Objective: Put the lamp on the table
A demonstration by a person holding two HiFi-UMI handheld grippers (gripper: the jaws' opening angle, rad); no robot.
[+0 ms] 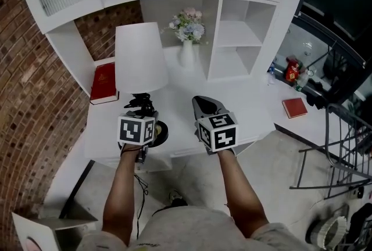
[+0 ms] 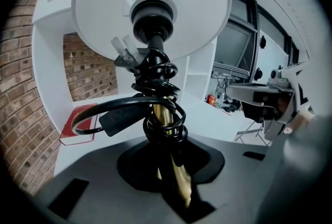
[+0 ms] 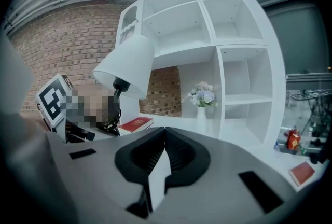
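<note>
A white shelf unit fills the head view from 10 to 2 o'clock, with a brick wall behind it. Below it lies the white counter. The lamp stands at about 10 o'clock from the middle of that view, its white shade over the counter and its dark round base at the counter's near edge. Whether the base rests on the surface cannot be told.

The left hand-held gripper is clenched on the lamp's brass stem, below the shade. The right hand-held gripper sits at 3 o'clock of the left one, apart from the lamp, with its jaws closed together on nothing.

A red book lies at 9 o'clock of the lamp. A white vase of pale flowers stands at 2 o'clock of it. A smaller red book lies at 3 o'clock on the counter. A black cord is coiled round the stem.
</note>
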